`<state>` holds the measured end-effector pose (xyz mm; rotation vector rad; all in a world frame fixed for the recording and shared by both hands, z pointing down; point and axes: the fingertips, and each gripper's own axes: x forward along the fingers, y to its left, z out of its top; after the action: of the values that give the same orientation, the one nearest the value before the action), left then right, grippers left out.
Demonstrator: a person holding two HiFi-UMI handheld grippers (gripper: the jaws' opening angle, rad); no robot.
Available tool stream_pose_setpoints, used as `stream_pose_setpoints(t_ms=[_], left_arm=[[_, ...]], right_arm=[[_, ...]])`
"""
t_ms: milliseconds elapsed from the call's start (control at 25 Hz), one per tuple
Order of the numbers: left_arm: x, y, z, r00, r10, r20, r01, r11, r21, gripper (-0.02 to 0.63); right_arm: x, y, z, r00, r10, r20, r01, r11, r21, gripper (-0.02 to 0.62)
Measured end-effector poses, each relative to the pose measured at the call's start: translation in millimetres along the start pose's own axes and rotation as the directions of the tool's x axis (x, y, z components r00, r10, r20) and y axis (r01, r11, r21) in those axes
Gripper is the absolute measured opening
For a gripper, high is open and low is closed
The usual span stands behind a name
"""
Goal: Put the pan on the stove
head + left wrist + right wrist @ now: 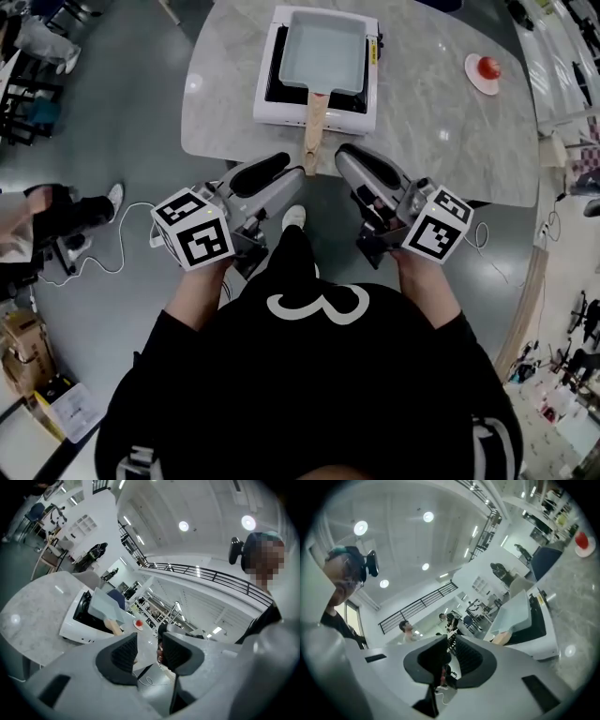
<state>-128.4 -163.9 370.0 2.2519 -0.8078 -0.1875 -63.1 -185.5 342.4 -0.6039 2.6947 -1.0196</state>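
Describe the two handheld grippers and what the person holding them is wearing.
The left gripper and right gripper have light grey moulded bodies and black ribbed pads. Each carries a white cube with black square markers. The person wears a black top with a white design.
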Motion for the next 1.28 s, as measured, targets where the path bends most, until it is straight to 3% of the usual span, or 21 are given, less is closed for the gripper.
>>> stream_pose_setpoints(t_ms=[80,240,480,680,1280], left_arm=[[-4,-18,2,1.000,-0.008,0.003,0.007,0.998,0.056,0.151],[-11,-59,3,0.999,-0.042,0.018,0.039,0.988,0.148,0.081],[-15,-115,0,0.995,-0.096,0.025,0.087,0.966,0.244,0.038],[-23,-153,-6,0.994,-0.111,0.019,0.098,0.939,0.331,0.029],[-30,-220,-23,0.990,-0.140,0.008,0.123,0.898,0.423,0.020]], right_arm=[[-8,13,1,1.000,-0.006,-0.014,0.005,0.997,-0.076,0.051],[-28,47,8,0.999,0.044,-0.012,-0.044,0.995,-0.093,0.040],[-57,93,8,0.997,0.061,-0.053,-0.072,0.966,-0.247,0.035],[-83,121,11,0.995,0.094,-0.040,-0.101,0.965,-0.240,0.025],[-135,172,5,0.993,0.104,-0.061,-0.119,0.928,-0.352,0.014]])
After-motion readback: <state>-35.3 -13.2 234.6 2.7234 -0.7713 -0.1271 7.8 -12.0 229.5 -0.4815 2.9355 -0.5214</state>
